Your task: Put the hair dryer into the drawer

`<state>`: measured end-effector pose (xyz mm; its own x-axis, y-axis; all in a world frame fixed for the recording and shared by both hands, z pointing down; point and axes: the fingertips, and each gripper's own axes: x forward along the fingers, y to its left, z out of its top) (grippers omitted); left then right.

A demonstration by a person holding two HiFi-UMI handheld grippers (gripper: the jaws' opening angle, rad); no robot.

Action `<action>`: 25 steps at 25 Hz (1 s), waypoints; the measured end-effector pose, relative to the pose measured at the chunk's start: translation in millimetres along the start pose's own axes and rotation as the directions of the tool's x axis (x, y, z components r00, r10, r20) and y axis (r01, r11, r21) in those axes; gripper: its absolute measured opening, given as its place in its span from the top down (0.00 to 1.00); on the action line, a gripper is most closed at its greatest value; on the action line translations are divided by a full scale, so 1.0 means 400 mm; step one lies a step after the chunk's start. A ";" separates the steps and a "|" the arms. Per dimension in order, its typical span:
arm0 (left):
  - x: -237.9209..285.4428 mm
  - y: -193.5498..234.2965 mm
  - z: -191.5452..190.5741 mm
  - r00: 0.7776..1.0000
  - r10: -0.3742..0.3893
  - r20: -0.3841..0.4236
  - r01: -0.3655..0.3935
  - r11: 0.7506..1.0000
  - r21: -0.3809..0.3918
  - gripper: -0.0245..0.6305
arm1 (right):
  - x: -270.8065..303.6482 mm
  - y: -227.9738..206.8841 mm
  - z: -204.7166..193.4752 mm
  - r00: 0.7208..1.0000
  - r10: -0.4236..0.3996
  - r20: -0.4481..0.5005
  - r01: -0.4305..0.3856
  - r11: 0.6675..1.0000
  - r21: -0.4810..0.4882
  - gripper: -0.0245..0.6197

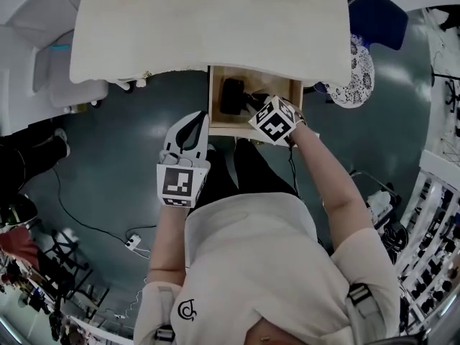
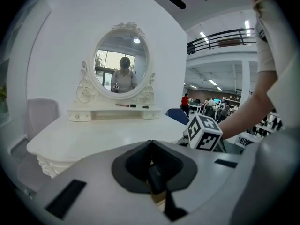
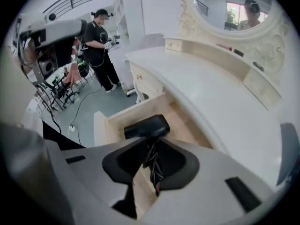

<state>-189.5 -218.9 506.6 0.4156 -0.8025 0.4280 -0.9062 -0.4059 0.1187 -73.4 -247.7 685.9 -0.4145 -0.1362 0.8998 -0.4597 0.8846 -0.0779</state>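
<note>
White table point(image 1: 201, 34) overhangs the rear of the open wooden drawer point(image 1: 215, 124). The black hair dryer point(image 1: 232, 95) lies inside, toward the left wall. The right gripper point(image 3: 157, 191) hangs over the drawer, fingers nearly together and clamped on the dryer's cord point(image 3: 152, 161). The left gripper point(image 1: 197, 117) sits just outside the drawer's front left corner, fingers together, holding nothing. A grey chair point(image 1: 54, 70) stands left of the table and a blue chair point(image 1: 377, 13) right. Bare floor point(image 1: 115, 142) extends to the left of the drawer front.
</note>
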 end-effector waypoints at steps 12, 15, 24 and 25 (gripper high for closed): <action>-0.063 -0.009 0.181 0.993 -0.029 0.116 0.017 0.994 0.104 0.94 | -0.372 -0.031 0.208 0.874 -0.245 0.419 0.172 0.963 0.206 0.95; -0.087 -0.024 0.262 0.983 -0.042 0.180 0.015 0.989 0.147 0.94 | -0.491 -0.043 0.247 0.776 -0.324 0.542 0.212 0.942 0.259 0.95; -0.118 -0.015 0.412 0.951 -0.066 0.301 -0.009 0.971 0.240 0.94 | -0.761 -0.028 0.327 0.510 -0.429 0.746 0.300 0.901 0.314 0.95; -0.120 -0.015 0.418 0.950 -0.067 0.305 -0.008 0.971 0.239 0.94 | -0.784 -0.020 0.332 0.490 -0.424 0.761 0.295 0.903 0.313 0.95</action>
<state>-191.0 -250.9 335.4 0.4796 -0.8685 0.1253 -0.8645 -0.4921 -0.1024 -44.0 -271.2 347.3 -0.6064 -0.7814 0.1473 -0.7829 0.6191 0.0610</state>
